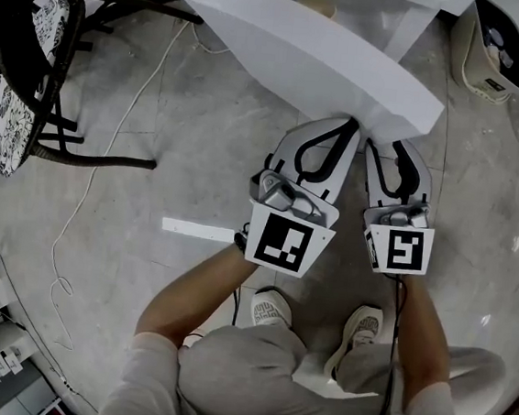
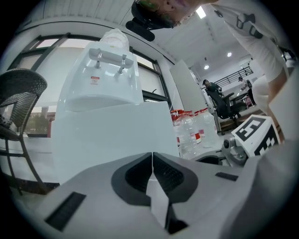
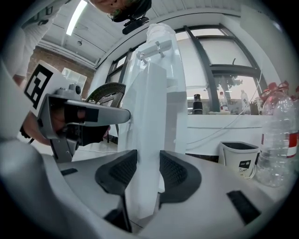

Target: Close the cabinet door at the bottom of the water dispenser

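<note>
White cabinet door [image 1: 321,61] stands swung open from the dispenser [image 2: 105,70] base, over the floor [image 1: 201,150]. Right gripper [image 3: 148,158] jaws are wide apart, astride the door's free edge. Left gripper [image 2: 152,156] jaws are closed and empty, facing the door panel.

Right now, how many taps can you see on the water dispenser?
2. Both sit side by side high on the front of the water dispenser: left tap, right tap. None seems hidden.
</note>
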### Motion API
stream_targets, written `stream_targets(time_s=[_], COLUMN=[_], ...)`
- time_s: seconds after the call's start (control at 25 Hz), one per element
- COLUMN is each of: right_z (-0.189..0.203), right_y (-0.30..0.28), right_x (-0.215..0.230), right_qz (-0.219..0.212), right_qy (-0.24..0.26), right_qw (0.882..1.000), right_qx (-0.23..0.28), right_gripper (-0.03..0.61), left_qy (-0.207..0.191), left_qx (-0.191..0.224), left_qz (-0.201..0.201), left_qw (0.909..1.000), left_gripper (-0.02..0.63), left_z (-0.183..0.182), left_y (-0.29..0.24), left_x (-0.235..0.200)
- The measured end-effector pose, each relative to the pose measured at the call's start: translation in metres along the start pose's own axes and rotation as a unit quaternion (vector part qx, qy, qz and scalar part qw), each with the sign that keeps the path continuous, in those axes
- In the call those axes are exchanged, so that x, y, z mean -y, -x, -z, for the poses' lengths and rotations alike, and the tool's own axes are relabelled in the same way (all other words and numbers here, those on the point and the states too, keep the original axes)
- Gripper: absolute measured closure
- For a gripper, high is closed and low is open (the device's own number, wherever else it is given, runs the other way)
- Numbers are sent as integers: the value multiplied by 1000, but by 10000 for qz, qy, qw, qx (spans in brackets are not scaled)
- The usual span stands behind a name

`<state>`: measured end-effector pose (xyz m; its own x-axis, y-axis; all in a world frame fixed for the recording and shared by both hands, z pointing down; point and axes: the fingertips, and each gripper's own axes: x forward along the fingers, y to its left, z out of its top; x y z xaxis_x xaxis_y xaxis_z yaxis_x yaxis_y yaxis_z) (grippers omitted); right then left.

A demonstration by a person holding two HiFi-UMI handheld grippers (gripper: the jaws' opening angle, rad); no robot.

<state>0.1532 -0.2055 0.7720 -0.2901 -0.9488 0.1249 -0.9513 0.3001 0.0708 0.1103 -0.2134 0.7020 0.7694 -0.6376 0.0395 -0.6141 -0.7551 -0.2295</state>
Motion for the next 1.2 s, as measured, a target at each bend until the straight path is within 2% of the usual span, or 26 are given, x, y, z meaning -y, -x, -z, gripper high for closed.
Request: stream_targets(time_s=[0.4,0.76,1.2], right_z=[-3,-7,-7], right_y=[-22,-49,-63], right_x=[34,64,78], right_qz=[383,538,717], right_qy=[-255,-327,-431], right_qw=[9988,9977,9959], right_qx=[141,246,336], right_gripper=[443,453,459], left_qy=[-150,68,233], left_qx=[39,65,137], left_qz=[203,107,-95], left_qw=[9997,9999,9996], left_gripper=[600,606,606], left_z=[-6,-7,-15], left_y=[-18,-17,-7], left_x=[2,-11,-25])
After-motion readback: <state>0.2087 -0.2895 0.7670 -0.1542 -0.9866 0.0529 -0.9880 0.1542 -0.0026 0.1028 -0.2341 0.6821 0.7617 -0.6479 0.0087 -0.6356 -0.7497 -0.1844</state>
